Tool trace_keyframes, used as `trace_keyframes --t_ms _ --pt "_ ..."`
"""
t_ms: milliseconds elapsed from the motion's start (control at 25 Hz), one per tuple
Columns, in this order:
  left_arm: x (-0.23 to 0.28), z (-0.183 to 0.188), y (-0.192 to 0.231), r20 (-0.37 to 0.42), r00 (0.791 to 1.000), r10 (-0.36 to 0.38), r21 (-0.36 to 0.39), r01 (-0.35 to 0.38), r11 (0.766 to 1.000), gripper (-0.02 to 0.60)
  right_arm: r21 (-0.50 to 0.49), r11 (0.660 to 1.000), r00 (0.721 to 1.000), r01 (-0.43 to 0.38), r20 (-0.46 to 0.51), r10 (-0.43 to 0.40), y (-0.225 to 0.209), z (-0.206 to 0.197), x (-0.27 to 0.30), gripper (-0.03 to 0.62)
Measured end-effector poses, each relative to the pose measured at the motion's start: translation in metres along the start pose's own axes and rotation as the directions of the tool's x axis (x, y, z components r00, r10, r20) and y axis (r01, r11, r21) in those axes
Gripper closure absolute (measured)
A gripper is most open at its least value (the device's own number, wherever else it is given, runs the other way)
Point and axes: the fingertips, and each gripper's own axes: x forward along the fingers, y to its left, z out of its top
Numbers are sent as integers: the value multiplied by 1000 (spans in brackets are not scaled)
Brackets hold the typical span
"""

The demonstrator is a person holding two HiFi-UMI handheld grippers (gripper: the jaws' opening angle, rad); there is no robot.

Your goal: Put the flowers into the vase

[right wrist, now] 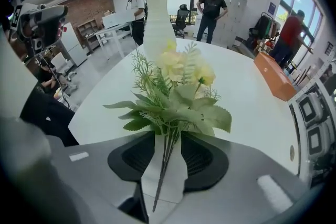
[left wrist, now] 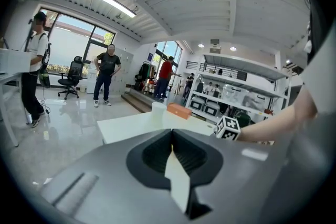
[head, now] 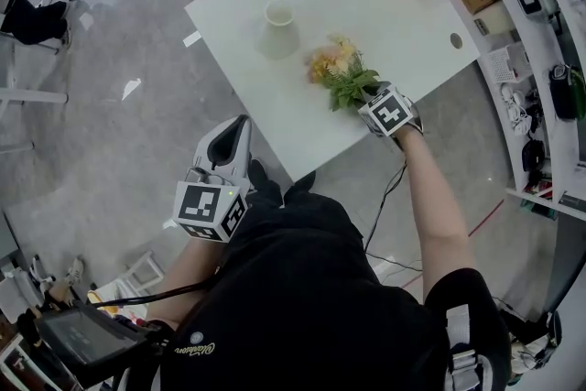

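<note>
The right tool [right wrist: 168, 152] points down at the worktop [right wrist: 252, 107] with its 2 jaws apart. The thin stems of the flowers [right wrist: 178, 86] run through the gap, but the jaws do not squeeze them, so the bunch is loose. The flowers lie on the worktop near its front edge, with the leaves and yellow heads pointing toward the vase [right wrist: 157, 18]. The vase stands upright a little way past them, not touching. The left tool [left wrist: 171, 136] is clenched on nothing and hangs off the worktop, well apart from the vase.

I think trouble could come in 2 ways. If the right tool closes only on the stem tips, the heavy top may droop or slip out. And the vase has a small mouth with nothing holding it, so a bump from the stems could knock it over.
</note>
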Motion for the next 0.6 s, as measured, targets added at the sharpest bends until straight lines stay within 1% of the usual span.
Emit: trace_keyframes --t_ms 80,160,280,480,600 --pt "0 0 1 0 1000 3 -1 -3 1000 574 4 1000 1000 -6 -18 6 -2 0 6 438" --pt "-1 -1 2 -2 1000 5 -1 -5 1000 574 14 1000 1000 -12 -28 12 -2 1 9 458" --pt "-2 -2 2 -5 1000 4 -3 -4 1000 574 18 1000 999 -8 -50 9 -4 1 11 468" --pt "0 -1 -1 -3 1000 -3 2 3 1000 574 25 1000 996 -12 -93 14 -5 -4 19 467" --pt "0 -1 -2 -2 1000 -3 3 3 1000 574 40 999 995 15 -102 -11 -8 -6 16 460"
